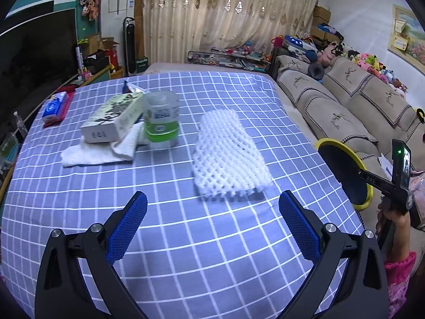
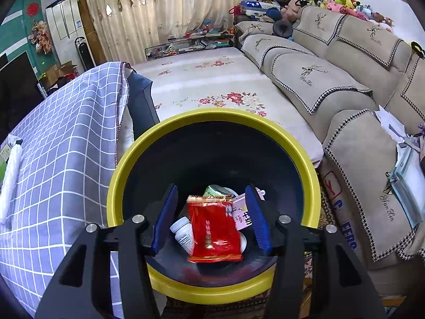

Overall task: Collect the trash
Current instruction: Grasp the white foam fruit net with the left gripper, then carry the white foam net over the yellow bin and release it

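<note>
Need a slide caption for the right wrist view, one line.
Open right gripper above the yellow-rimmed bin, red wrapper between its open fingers, over other trash.

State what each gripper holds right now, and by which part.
Nothing is held. The left gripper is open over the checked cloth, short of the foam net. The right gripper is open above the bin; the red packet lies free between its fingers.

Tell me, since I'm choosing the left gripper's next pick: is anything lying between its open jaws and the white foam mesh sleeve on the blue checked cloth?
Nothing visible. The left gripper stands open over bare blue checked cloth, and the white foam mesh sleeve lies just beyond its fingertips. The clear plastic bottle with a green label stands off to the left.
</note>
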`<state>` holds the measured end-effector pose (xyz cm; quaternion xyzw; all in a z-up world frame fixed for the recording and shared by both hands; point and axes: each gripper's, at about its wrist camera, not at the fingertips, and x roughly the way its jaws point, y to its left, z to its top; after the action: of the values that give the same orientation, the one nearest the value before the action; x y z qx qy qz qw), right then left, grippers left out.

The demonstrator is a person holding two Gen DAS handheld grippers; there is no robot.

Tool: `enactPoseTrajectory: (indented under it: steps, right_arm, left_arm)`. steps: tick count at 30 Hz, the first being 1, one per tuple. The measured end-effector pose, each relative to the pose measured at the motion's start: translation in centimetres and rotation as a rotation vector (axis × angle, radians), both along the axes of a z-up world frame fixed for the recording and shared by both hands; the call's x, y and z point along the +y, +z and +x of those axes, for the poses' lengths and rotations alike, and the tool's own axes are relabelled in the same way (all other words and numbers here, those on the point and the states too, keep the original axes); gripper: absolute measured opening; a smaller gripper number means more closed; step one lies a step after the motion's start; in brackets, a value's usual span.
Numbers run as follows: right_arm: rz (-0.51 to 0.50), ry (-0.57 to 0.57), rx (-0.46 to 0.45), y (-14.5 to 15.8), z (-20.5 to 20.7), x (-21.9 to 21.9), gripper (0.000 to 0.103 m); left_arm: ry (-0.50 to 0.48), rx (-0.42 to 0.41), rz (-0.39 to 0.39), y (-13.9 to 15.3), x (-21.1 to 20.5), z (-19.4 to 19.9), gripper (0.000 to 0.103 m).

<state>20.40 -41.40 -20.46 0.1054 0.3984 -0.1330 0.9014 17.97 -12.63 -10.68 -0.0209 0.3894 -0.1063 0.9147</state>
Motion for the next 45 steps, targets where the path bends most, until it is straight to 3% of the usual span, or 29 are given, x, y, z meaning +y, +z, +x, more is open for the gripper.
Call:
enactPoseTrajectory:
  steps: [9, 17, 28, 36, 37, 40, 45]
  right_arm:
    - [0.027, 0.012, -0.024, 0.4, -0.5, 0.0, 0.051]
    - [0.047, 0.029, -0.032, 0.5, -0.4, 0.1, 0.051]
    - [0.062, 0.039, -0.030, 0.2, 0.0, -0.3, 0.051]
    - [0.072, 0.048, -0.024, -0.1, 0.0, 0.0, 0.052]
    - [0.073, 0.048, -0.025, -0.1, 0.0, 0.0, 0.052]
    - [0.075, 0.049, -0.029, 0.0, -0.1, 0.0, 0.052]
    - [0.084, 0.045, -0.034, -0.1, -0.3, -0.3, 0.052]
  left_arm:
    - [-0.062, 0.030, -0.007, -0.9, -3.1, 4.2, 0.098]
    - [-0.028, 0.071, 0.041, -2.2, -5.7, 9.4, 0.098]
    - [0.013, 0.123, 0.083, -4.6, -6.3, 11.7, 0.098]
    - [0.025, 0.116, 0.119, -5.3, -6.2, 12.6, 0.097]
    - [0.027, 0.110, 0.129, -5.4, -6.2, 12.5, 0.094]
    - [0.040, 0.091, 0.168, -5.4, -6.0, 12.2, 0.074]
    - [0.034, 0.079, 0.137, -4.5, -5.0, 11.8, 0.026]
